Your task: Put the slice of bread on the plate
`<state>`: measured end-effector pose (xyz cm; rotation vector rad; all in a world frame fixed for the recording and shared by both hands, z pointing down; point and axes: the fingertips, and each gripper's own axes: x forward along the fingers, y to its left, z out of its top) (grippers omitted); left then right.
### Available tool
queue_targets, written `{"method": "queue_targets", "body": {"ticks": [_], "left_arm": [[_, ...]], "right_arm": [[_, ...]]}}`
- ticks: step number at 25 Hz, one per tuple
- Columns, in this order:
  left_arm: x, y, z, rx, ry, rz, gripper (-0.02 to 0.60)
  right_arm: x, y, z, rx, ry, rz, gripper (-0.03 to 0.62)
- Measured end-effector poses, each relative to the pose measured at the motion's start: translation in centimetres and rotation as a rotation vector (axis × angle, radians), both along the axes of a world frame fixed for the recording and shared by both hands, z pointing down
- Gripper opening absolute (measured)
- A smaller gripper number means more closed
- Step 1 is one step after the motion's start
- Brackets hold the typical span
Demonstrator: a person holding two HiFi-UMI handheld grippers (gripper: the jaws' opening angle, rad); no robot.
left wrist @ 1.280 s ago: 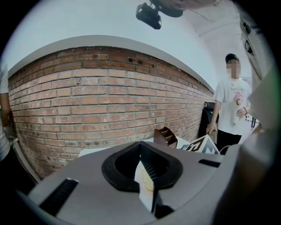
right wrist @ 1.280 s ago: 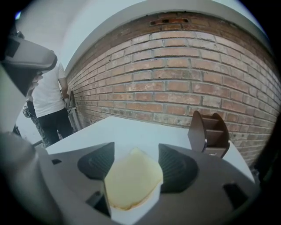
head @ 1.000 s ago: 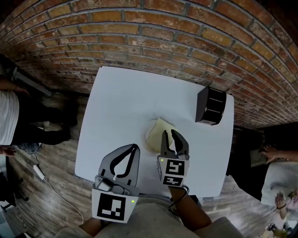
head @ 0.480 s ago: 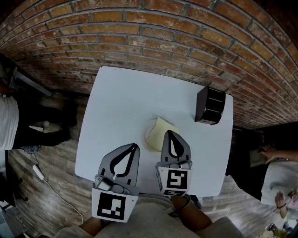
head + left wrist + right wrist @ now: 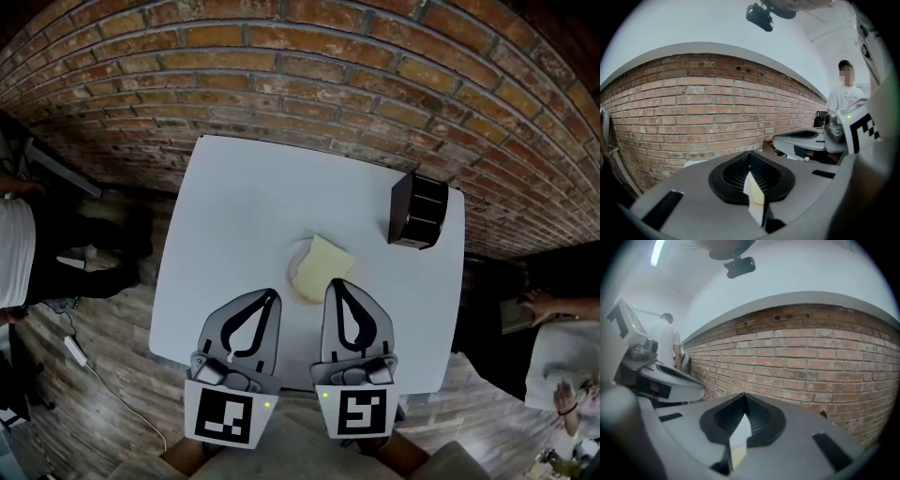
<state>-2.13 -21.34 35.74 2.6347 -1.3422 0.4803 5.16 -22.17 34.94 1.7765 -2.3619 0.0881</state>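
Bread (image 5: 323, 267) lies on the plate (image 5: 297, 262) near the middle of the white table (image 5: 234, 197), so we judge the task all but done. The slice covers most of the plate and seems to reach past its far right rim. Both our claws hang at the near edge of the table: the left gripper (image 5: 271, 295) has its jaws together with nothing between them, and the right gripper (image 5: 336, 284) is likewise closed and empty, its tips just short of the slice. That nearness is the main risk: any forward drift or dip of the right claw could nudge the overhanging bread and slide it off the plate onto the table. The black toaster (image 5: 417, 210) stands well apart at the far right corner and should not interfere.
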Motion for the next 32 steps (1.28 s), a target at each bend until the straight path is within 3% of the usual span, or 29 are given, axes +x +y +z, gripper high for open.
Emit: {"method": "queue_targets", "body": {"ticks": [10,32], "left_arm": [[0.6,0.8,-0.6,0.018,0.002,0.022,0.009],[0.8,1.1,-0.5,0.012,0.002,0.029,0.009]], "right_arm": [[-1.7,3.5,-1.2,-0.02,-0.007,-0.097,0.006],[-1.5,3.6,0.6,-0.08,-0.005,-0.109,0.006]]}}
